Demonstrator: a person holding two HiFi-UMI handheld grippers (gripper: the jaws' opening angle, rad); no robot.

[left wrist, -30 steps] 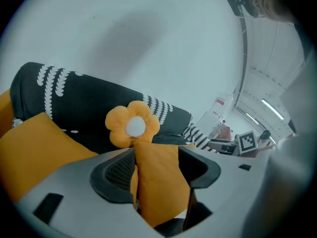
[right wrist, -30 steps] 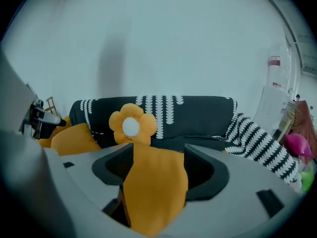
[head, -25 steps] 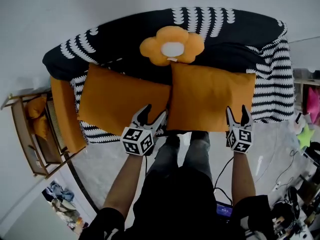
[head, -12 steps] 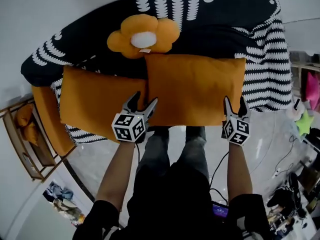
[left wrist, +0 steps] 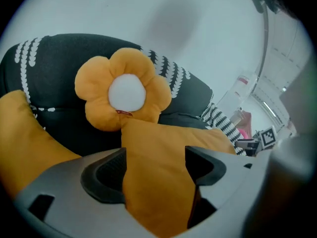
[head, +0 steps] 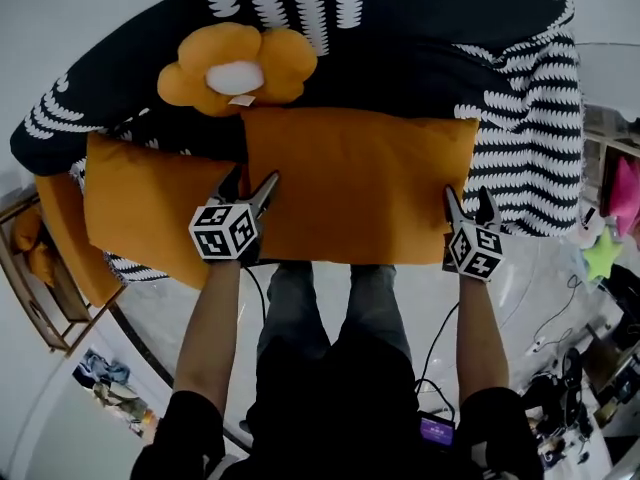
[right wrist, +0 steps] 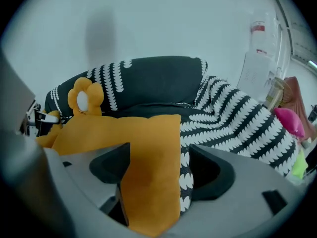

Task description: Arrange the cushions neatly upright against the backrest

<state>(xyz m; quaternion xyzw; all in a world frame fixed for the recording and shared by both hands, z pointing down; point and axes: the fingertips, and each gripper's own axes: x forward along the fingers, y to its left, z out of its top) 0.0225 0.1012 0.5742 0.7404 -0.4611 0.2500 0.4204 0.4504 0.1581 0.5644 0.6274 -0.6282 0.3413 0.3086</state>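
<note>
A large orange cushion (head: 360, 183) leans on the black-and-white sofa backrest (head: 430, 28). My left gripper (head: 250, 180) is at its left edge and my right gripper (head: 469, 200) at its right edge. In the left gripper view the cushion's corner (left wrist: 153, 162) fills the gap between the opening jaws and touches both pads. In the right gripper view the cushion's corner (right wrist: 148, 177) lies against the left pad, with striped cover showing before the right pad; these jaws are opening too. A second orange cushion (head: 145, 208) sits to the left. A flower cushion (head: 238, 63) rests above them.
A further orange cushion (head: 60, 233) lies over the sofa's left end beside a wooden side table (head: 35, 288). Pink and green toys (head: 618, 218) and cables (head: 560, 308) are on the floor at the right. The person's legs (head: 330, 308) stand close to the sofa front.
Both grippers' jaws have spread wider around the large cushion's edges. The cushion now stands higher against the backrest, level with the flower cushion's base. The head camera has swung to the right.
</note>
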